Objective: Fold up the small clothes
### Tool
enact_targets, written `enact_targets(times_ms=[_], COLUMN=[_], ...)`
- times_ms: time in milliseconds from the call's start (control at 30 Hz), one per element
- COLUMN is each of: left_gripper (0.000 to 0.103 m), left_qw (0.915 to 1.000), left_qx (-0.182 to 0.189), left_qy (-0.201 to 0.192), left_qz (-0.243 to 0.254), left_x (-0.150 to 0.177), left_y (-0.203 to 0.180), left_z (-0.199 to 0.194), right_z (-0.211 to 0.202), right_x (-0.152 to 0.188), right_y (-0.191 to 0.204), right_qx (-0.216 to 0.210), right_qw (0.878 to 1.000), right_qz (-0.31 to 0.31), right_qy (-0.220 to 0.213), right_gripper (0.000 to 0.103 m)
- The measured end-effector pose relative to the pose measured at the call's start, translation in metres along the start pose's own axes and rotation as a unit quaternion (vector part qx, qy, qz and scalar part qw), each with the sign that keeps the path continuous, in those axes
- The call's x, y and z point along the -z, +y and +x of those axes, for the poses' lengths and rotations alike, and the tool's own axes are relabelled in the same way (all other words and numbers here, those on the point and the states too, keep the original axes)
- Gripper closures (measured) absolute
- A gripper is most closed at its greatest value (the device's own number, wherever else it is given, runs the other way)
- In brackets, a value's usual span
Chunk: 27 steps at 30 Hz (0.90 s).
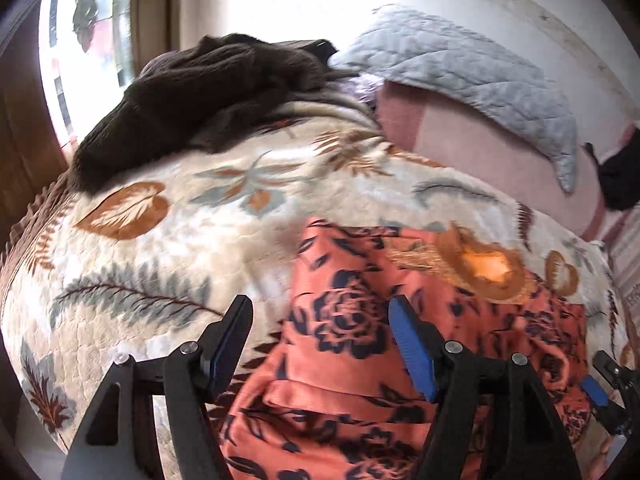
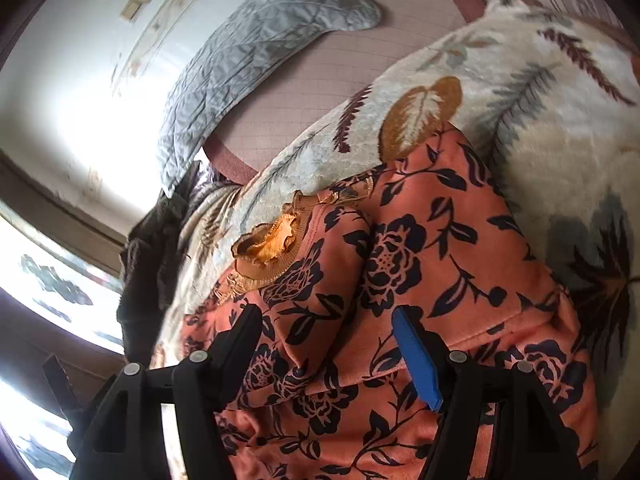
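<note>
A small orange garment with dark navy flowers (image 1: 352,344) lies on a cream leaf-print blanket (image 1: 132,240). It has a gold ruffled collar (image 1: 484,268). My left gripper (image 1: 320,332) is open and empty, its fingers just above the garment's left part. In the right wrist view the garment (image 2: 420,248) fills the middle, folded in part, with the collar (image 2: 268,248) at its far left. My right gripper (image 2: 324,340) is open and empty above the garment. Its tip shows at the lower right edge of the left wrist view (image 1: 604,388).
A dark brown knit garment (image 1: 208,92) lies at the blanket's far left. A grey quilted pillow (image 1: 460,76) rests on a pink sheet (image 1: 480,152) by the wall. A window (image 1: 92,28) is at the far left. A black object (image 1: 624,176) sits at the right edge.
</note>
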<state>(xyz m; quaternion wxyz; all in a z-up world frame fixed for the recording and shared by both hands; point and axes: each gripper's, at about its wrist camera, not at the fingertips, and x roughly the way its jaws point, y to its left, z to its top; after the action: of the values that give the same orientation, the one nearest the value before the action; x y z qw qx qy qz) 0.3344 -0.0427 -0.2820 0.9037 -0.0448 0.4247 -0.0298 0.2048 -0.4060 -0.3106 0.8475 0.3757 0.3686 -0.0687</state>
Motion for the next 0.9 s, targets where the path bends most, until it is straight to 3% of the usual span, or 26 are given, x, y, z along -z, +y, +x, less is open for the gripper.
enact_targets(times_ms=[67, 167, 300, 333, 367, 467, 500, 600, 667, 700, 800, 900], left_gripper=[0.032, 0.032, 0.032, 0.032, 0.032, 0.032, 0.032, 0.032, 0.032, 0.032, 0.032, 0.032], left_qw=[0.9993, 0.9974, 0.9894, 0.9869, 0.9856, 0.9871, 0.9877, 0.9855, 0.9847, 0.9858, 0.9906, 0.9946], left_qx=[-0.025, -0.046, -0.090, -0.099, -0.103, -0.088, -0.083, -0.096, -0.098, -0.092, -0.086, -0.060], left_qy=[0.029, 0.051, 0.079, 0.085, 0.087, 0.096, 0.098, 0.094, 0.097, 0.100, 0.067, 0.011], left_qz=[0.001, 0.022, 0.082, 0.095, 0.102, 0.092, 0.089, 0.103, 0.106, 0.099, 0.083, 0.084], left_x=[0.003, 0.011, 0.023, 0.025, 0.026, 0.023, 0.022, 0.021, 0.020, 0.018, 0.012, 0.006], left_y=[0.012, 0.015, 0.000, -0.002, -0.004, 0.000, 0.001, 0.003, 0.005, 0.007, 0.011, 0.004], left_z=[0.016, 0.032, 0.055, 0.059, 0.061, 0.059, 0.058, 0.056, 0.057, 0.056, 0.039, 0.018], right_z=[0.010, 0.035, 0.077, 0.078, 0.072, 0.021, 0.002, -0.046, -0.067, -0.071, -0.058, -0.031], right_x=[0.005, 0.017, 0.029, 0.029, 0.023, 0.001, -0.001, 0.001, 0.000, -0.002, -0.010, -0.009], right_y=[0.026, 0.057, 0.068, 0.061, 0.050, -0.004, -0.022, -0.057, -0.075, -0.076, -0.051, -0.035], right_qx=[0.037, 0.119, 0.229, 0.267, 0.289, 0.261, 0.250, 0.290, 0.250, 0.223, 0.190, 0.120], right_qw=[0.997, 0.982, 0.952, 0.942, 0.939, 0.963, 0.966, 0.945, 0.948, 0.954, 0.970, 0.988], right_qz=[-0.062, -0.144, -0.201, -0.204, -0.184, -0.039, 0.001, 0.078, 0.132, 0.133, 0.054, 0.033], right_qy=[-0.001, -0.001, 0.012, 0.004, -0.008, -0.051, -0.066, -0.131, -0.147, -0.152, -0.138, -0.093], right_gripper=[0.030, 0.030, 0.031, 0.032, 0.032, 0.032, 0.032, 0.029, 0.029, 0.029, 0.031, 0.047])
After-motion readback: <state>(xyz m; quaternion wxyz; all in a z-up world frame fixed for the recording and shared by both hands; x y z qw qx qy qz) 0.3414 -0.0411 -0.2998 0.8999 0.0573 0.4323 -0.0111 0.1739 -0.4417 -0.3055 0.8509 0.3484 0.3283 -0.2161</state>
